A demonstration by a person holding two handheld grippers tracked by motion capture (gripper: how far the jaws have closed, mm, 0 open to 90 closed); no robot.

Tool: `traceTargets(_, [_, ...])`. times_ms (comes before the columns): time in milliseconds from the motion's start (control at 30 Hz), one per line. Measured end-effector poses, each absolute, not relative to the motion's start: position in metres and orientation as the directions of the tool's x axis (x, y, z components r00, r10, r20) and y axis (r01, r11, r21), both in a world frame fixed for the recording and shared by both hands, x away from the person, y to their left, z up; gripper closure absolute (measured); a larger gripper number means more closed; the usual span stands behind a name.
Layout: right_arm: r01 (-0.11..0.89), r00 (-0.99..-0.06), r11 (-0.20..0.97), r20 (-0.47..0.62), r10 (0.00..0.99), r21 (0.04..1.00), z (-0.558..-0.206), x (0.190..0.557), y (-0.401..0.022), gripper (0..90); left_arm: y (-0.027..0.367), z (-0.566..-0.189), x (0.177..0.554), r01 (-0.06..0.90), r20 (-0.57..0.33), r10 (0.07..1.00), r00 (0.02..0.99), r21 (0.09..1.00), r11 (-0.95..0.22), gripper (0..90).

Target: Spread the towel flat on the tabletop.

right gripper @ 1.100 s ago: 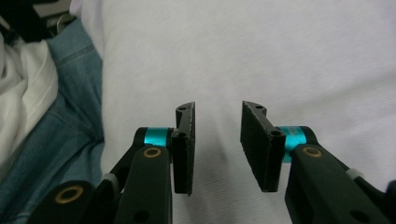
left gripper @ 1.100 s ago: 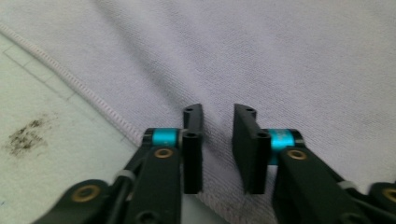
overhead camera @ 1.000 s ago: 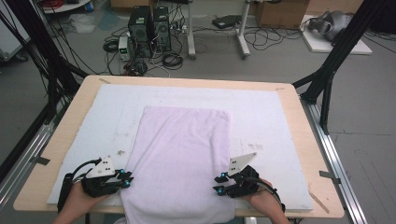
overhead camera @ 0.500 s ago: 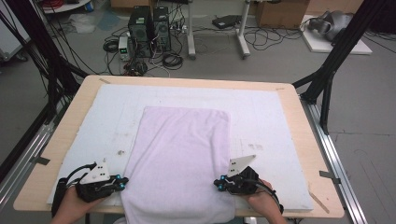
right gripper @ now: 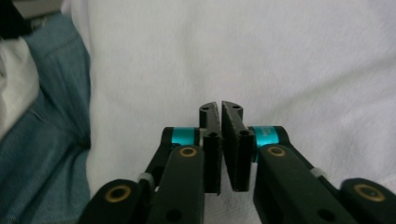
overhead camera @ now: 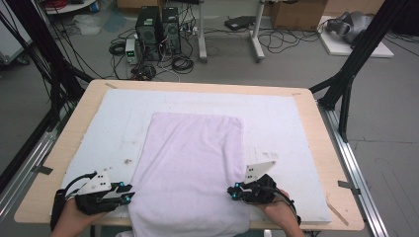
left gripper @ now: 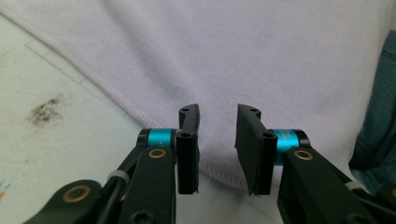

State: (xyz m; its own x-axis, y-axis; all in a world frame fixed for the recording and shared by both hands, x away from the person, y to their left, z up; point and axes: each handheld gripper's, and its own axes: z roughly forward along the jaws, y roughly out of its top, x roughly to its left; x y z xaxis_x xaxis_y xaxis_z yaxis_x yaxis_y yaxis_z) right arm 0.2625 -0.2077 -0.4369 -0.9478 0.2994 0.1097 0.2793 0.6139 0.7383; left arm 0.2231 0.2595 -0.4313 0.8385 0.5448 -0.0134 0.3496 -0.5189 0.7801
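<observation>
Left gripper [overhead camera: 127,196] sat at the lilac towel's [overhead camera: 192,168] near-left hem; its jaws had just been opening, nothing between them. Right gripper [overhead camera: 232,190] at the near-right edge: jaws almost together, having just parted slightly, no cloth pinched.

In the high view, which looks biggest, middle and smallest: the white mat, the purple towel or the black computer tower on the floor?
1. White padded mat, which covers most of the wooden table.
2. Pale purple towel, lying on the mat.
3. Black computer tower, smallest, though it stands farther from the camera, which shrinks it.
</observation>
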Motion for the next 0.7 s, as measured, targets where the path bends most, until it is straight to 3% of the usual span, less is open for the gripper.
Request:
traceTargets(100, [0.292, -0.94, 0.589, 0.113, 0.322, 0.754, -0.431, 0.267, -0.207, 71.7, 0.254, -0.428, 0.232, 0.344, -0.011, 0.543, 0.84, 0.784, -0.517, 65.4])
traceTargets(367, [0.336, -0.91, 0.538, 0.119, 0.397, 0.773, -0.421, 0.288, -0.208, 51.3, 0.239, -0.414, 0.262, 0.34, -0.023, 0.547, 0.837, 0.805, -0.486, 57.2])
traceTargets(700, [0.346, -0.89, 0.519, 0.099, 0.446, 0.782, -0.393, 0.325, -0.207, 41.1, 0.228, -0.403, 0.302, 0.394, -0.07, 0.603, 0.795, 0.815, -0.425, 44.7])
